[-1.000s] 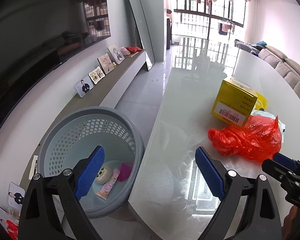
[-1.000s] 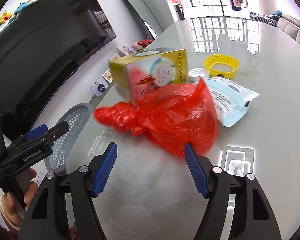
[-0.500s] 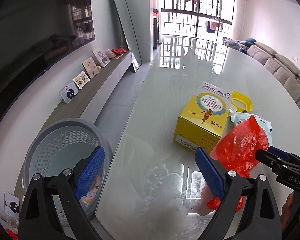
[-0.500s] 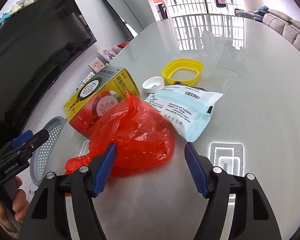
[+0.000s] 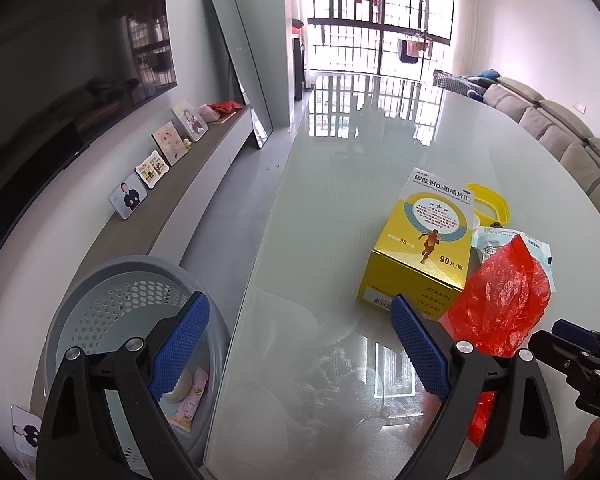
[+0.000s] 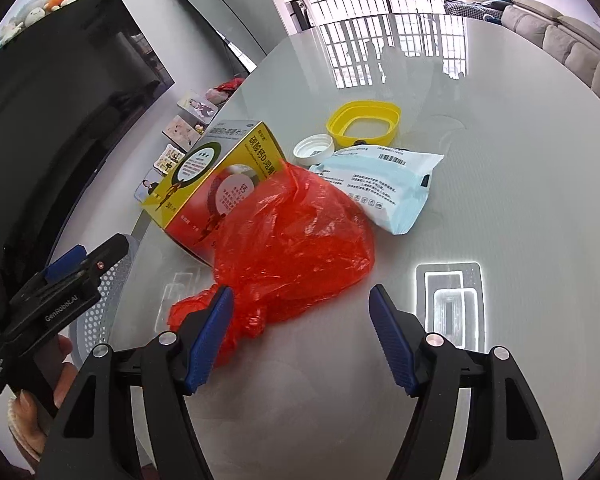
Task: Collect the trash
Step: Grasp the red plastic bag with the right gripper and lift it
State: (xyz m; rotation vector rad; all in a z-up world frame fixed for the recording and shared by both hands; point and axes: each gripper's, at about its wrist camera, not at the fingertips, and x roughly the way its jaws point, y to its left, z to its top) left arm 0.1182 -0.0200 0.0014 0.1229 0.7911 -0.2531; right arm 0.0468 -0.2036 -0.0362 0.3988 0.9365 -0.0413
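We've got both grippers over the glossy pale glass table [image 6: 500, 168]. Our right gripper [image 6: 300, 320] is spread wide with nothing pinched; the crumpled red plastic bag [image 6: 292, 240] lies on the glass just ahead of it, its twisted tail touching the left blue pad or right beside it (hard to call from this angle). The bag leans against the yellow cardboard medicine box [image 5: 424, 248], and behind them sit a light blue plastic pouch [image 6: 384, 184], a white round cap [image 6: 314, 148] and a yellow plastic ring-shaped rim [image 6: 364, 122].

Our left gripper [image 5: 300, 344] is released too, jaws apart and empty, straddling the table's near edge. Under its left finger, down on the floor, stands the grey perforated plastic waste basket [image 5: 112, 300] with a couple of wrappers already in the bottom.
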